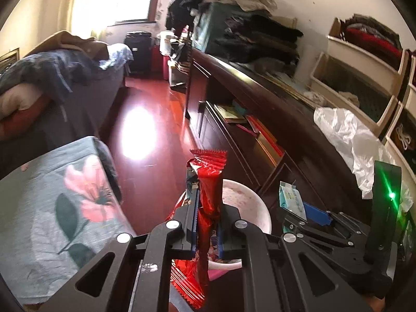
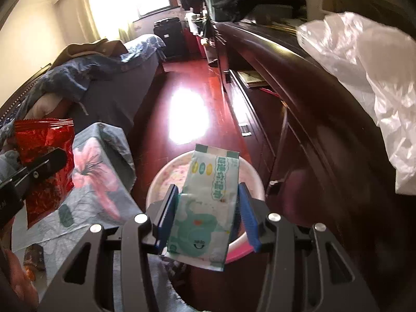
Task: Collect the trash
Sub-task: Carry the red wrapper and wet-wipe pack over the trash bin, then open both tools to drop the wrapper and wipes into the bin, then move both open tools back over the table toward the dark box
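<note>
A red foil snack wrapper (image 1: 208,202) is clenched tight in the left tool (image 1: 206,230), gripped near its crumpled middle so that both crimped ends stick out freely above and below the pads. A pale green wet-wipe packet (image 2: 205,208) is held across its width in the right tool (image 2: 205,221), whose blue pads (image 2: 166,218) press on its two long edges; the flat face is therefore left showing. Both pieces of trash are carried above a round white and pink bin (image 2: 249,171), seen at the lower centre of each view, which is judged to be the place where they are to be dropped. The bin stands on the red floor (image 2: 187,83) between a flower-patterned cloth (image 1: 59,202) at the lower left and a dark wooden cabinet (image 1: 260,119) on the right. A crumpled clear plastic bag (image 2: 364,78) lies on the cabinet top at the upper right, possibly further trash.
</note>
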`<state>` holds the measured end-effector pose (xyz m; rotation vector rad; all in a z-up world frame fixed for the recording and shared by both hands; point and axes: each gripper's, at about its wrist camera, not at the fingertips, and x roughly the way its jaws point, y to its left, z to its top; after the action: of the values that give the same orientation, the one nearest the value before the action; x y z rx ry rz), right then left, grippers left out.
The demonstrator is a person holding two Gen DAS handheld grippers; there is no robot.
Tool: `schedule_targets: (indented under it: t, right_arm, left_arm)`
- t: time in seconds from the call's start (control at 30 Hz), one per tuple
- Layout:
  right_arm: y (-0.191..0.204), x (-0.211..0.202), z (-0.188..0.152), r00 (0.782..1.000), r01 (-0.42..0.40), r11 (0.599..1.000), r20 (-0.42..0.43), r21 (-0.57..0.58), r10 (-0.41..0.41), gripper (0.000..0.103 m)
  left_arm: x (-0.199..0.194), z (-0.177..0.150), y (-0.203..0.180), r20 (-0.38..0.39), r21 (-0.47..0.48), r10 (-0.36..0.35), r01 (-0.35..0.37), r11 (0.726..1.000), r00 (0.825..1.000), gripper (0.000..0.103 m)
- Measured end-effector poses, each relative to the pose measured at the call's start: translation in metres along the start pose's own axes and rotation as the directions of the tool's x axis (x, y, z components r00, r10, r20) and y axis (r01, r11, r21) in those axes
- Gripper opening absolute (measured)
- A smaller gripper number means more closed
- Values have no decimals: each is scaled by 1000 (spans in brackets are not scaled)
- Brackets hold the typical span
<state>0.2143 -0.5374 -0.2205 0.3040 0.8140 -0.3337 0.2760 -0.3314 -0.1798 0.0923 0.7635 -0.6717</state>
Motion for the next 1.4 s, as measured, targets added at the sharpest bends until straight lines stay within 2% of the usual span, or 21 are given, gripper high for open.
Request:
schedule_targets:
  t: [0.43,0.5,0.53,0.57,0.63,0.67,0.8,1.0,1.4]
  right_arm:
    - [-16,55,0,999,6,1000,-42,1,-6,47]
    - [-17,61,-2,999,14,1000,-43,-4,-14,50]
    - [-17,65,-3,999,19,1000,-44,-6,-19,50]
    - [-17,68,-3,999,22,1000,-45,-8,-23,51]
    - [-16,73,-3,998,24,1000,-49,-8,-25,54]
    - [-18,75,-4,998,26,1000,-49,-8,-26,57]
    - [-19,84,-5,998,37,999,-59,-7,-37,62]
    - [-16,82,-8,997,38,999,-70,-5,-38,64]
    - [19,37,-14,999,-1,1000,-52,-31,-1,76]
  left_arm:
    - [66,-1,-14,-75,35,-10,12,999,997,12]
    - [72,-1,-12,-82,34,-11,13,999,997,20]
    - [74,-1,-11,-84,30,-13,16,999,996,27]
    - [76,-1,-12,-84,28,-13,16,999,996,41]
    - [77,0,-10,-76,25,-11,13,1000,997,58]
    - [77,1,-9,-69,24,-10,12,1000,998,63]
    - [76,4,-6,-46,15,-14,15,1000,999,70]
    - [66,7,4,-27,-13,1,-1,1000,1000,72]
    - [4,3,25,36,-49,96,-94,994,995,82]
